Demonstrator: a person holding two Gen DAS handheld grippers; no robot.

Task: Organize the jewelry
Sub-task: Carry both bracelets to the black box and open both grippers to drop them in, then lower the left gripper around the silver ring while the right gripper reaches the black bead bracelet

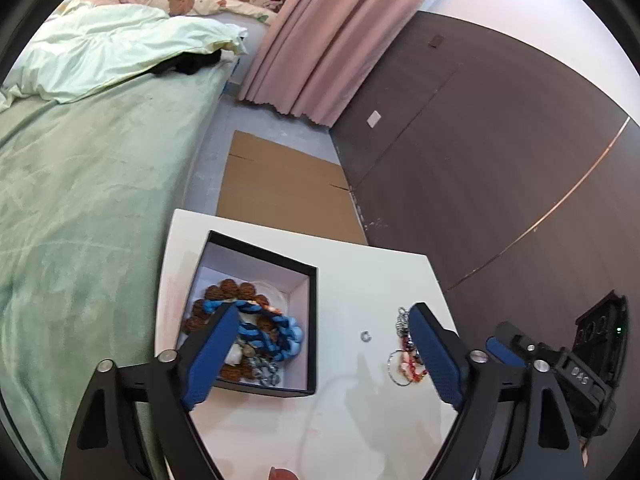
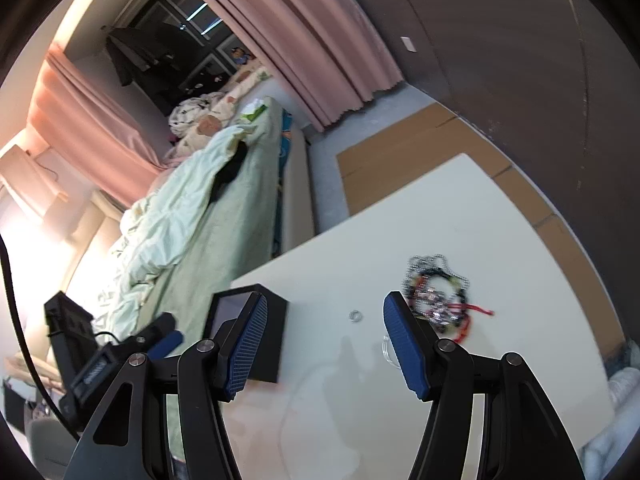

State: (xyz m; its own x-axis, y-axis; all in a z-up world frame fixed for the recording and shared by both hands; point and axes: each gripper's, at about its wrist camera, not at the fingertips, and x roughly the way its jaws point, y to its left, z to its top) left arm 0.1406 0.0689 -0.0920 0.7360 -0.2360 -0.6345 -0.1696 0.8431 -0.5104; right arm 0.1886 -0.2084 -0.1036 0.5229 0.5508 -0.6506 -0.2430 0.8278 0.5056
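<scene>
At the far left of the left wrist view lies a bed under a pale green sheet (image 1: 80, 208), with a rumpled mint-coloured duvet (image 1: 104, 52) heaped at its far end and pink pleated curtains (image 1: 320, 40) hanging beyond it. Next comes the white rectangular worktop (image 1: 360, 280), and on its left part stands a black-rimmed square cardboard box with a white lining (image 1: 304, 276). Inside the box rest a bracelet of large brown knobbly beads (image 1: 228, 289), a thick twisted band of light and dark blue cord (image 1: 286, 336) lying over it, and a short silver chain (image 1: 268, 374) near the front wall. The left gripper (image 1: 320, 312) hangs above the worktop with its blue-padded fingers (image 1: 212, 352) spread wide and nothing between them; the left finger overlaps the box in the view and the right one sits beside the loose jewelry. Between the fingers a small silver ring (image 1: 365, 336) lies alone on the bare worktop, apart from the box. Further right a tangled pile of silver chain, thin hoop and red beaded strands (image 1: 404, 356) rests on the worktop, near its right edge. A flat sheet of brown cardboard (image 1: 280, 188) lies on the floor behind the worktop, and a dark brown panelled wall (image 1: 500, 140) fills the right side. In the right wrist view the right gripper (image 2: 324, 308) is likewise wide apart and empty, hovering over the worktop with the ring between its fingers and the tangled pile just beyond its right finger.
</scene>
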